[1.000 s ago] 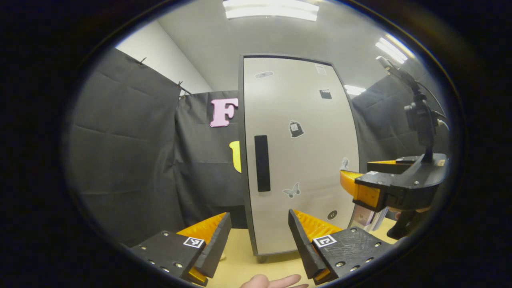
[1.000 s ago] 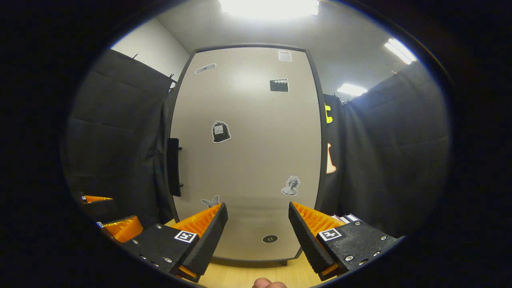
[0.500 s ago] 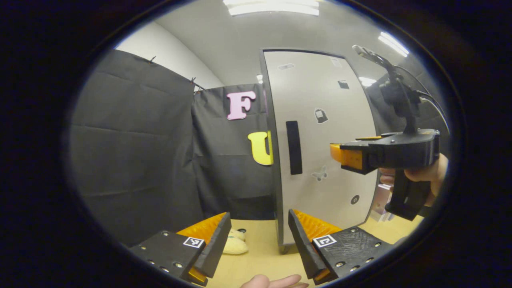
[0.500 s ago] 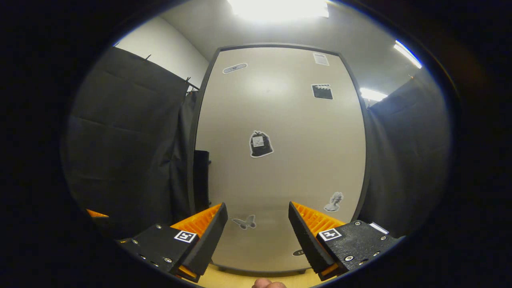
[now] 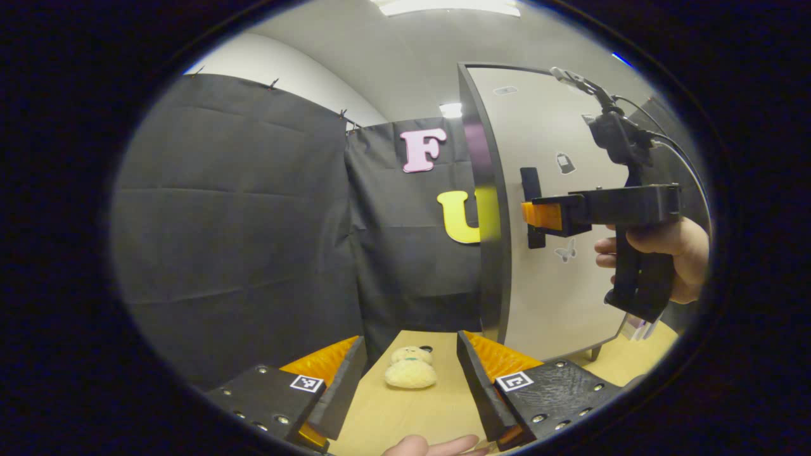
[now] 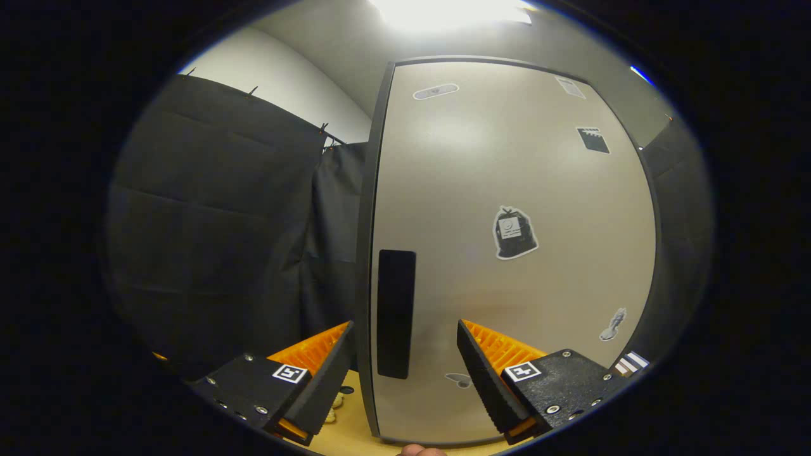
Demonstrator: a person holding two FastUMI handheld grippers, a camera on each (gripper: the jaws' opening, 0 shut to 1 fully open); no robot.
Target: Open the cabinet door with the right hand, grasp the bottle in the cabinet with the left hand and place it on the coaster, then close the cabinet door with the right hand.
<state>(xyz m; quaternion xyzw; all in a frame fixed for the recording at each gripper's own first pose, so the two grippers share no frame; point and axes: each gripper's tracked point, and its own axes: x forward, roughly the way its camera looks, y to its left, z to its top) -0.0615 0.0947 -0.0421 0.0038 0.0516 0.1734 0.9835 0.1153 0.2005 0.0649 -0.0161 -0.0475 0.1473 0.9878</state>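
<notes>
Staged recording booth, not a real home: black cloth walls clipped along the top edge, pale room wall and ceiling strip lights above. A lone sticker-covered cabinet stands on a light wooden surface beside a small plush toy.

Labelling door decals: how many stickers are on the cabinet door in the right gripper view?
6: oval top left, paper top right, clapperboard below it, trash bag centre, bust lower right, butterfly at the bottom. The right gripper may hide more.
</notes>
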